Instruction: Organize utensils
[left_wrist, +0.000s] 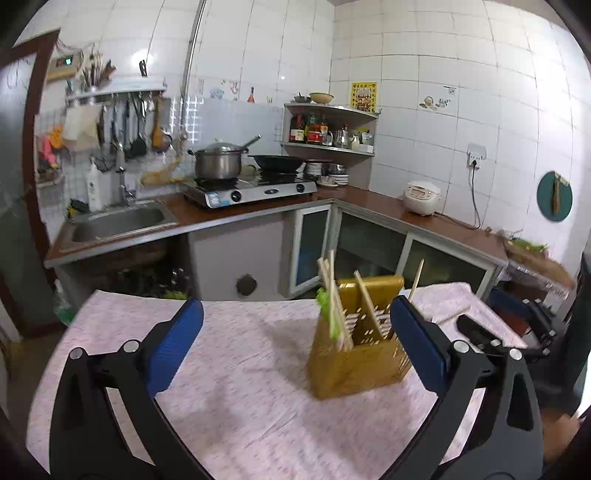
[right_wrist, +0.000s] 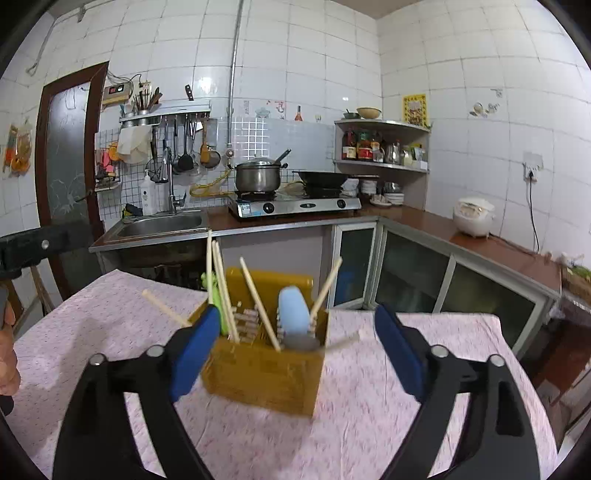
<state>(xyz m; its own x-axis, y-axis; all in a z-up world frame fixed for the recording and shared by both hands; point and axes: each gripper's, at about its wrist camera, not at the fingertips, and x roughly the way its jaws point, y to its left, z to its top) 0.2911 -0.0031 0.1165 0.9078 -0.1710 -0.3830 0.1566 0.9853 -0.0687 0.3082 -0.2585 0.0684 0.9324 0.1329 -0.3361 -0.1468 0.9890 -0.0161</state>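
A yellow slotted utensil holder (left_wrist: 354, 365) stands upright on the pink-clothed table (left_wrist: 236, 387). Several wooden chopsticks (left_wrist: 334, 306) lean in it beside a green-handled utensil (left_wrist: 327, 314). My left gripper (left_wrist: 295, 343) is open and empty, level with the holder, which shows just inside its right finger. In the right wrist view the holder (right_wrist: 266, 373) also contains a light blue handle (right_wrist: 293, 314). The chopsticks (right_wrist: 221, 288) splay outward. My right gripper (right_wrist: 297, 350) is open and empty, its left finger (right_wrist: 195, 350) in front of the holder's left corner. A blurred chopstick (right_wrist: 343, 341) shows beside the holder's right side.
Beyond the table's far edge runs a brown L-shaped counter (right_wrist: 424, 221) with a sink (right_wrist: 162, 223), a gas stove (right_wrist: 295, 205) carrying a pot and a wok, and a rice cooker (right_wrist: 474, 218). Part of a hand (right_wrist: 7, 354) shows at the left edge.
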